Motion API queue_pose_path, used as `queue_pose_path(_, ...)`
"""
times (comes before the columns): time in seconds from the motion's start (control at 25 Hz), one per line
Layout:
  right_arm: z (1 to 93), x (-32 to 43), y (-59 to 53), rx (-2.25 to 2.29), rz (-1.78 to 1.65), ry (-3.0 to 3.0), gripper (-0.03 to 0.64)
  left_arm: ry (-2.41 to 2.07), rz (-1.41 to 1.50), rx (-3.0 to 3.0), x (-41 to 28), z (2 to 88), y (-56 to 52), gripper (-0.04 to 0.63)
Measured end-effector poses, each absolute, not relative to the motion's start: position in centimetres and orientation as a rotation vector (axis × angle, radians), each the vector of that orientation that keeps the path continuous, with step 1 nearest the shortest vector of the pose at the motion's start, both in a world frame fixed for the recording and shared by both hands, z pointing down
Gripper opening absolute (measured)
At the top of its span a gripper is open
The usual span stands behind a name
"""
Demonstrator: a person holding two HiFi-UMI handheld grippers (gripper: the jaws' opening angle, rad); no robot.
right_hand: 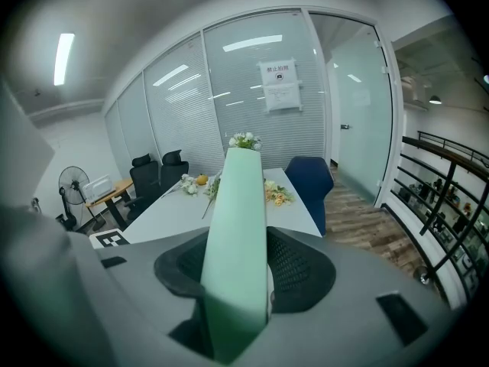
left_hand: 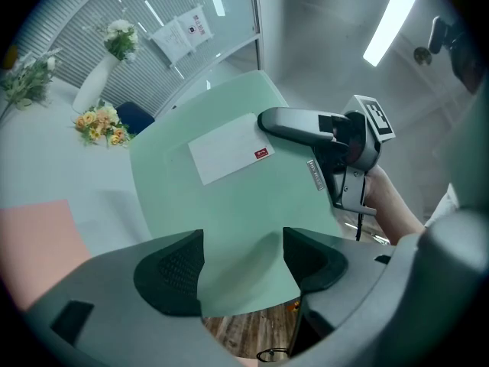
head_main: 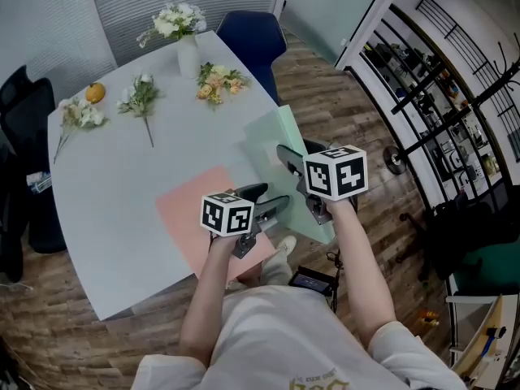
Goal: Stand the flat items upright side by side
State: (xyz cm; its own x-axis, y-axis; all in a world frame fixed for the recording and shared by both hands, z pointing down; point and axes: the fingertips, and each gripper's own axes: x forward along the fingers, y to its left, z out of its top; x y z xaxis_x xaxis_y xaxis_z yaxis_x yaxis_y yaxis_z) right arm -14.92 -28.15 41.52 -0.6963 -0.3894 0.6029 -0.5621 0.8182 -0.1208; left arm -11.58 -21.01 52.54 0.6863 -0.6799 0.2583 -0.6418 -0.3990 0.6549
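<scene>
A pale green flat board (head_main: 280, 140) with a white label (left_hand: 229, 147) stands tilted up at the white table's (head_main: 122, 185) right edge. My right gripper (head_main: 294, 175) is shut on its edge; in the right gripper view the board (right_hand: 241, 205) runs edge-on between the pads of that gripper (right_hand: 241, 270). My left gripper (head_main: 276, 201) is open just in front of the board's face (left_hand: 214, 205), which fills the gap between its jaws (left_hand: 243, 262), with the right gripper (left_hand: 267, 121) at the board's top. A pink flat sheet (head_main: 207, 214) lies on the table near me.
A white vase of flowers (head_main: 187, 43), loose flower sprigs (head_main: 140, 96) and an orange (head_main: 95, 93) sit at the table's far side. A blue chair (head_main: 252, 35) stands behind it, black chairs (head_main: 16, 96) at the left, metal shelving (head_main: 455, 96) at the right.
</scene>
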Motion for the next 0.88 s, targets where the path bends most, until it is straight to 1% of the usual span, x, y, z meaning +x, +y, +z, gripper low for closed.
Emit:
queue_pose_path(0.4, 40.0, -14.4, -28.4, 0.75, 0.415, -2.522, 0.199, -1.001, -0.071, 2.137, -10.8, 52.3, -21.2, 0.33)
queue_pose_path(0.88, 38.2, -13.5, -27.7, 0.816, 0.293, -2.708, 0.198, -1.023, -0.053, 2.13, -10.6, 52.6, -21.7, 0.328)
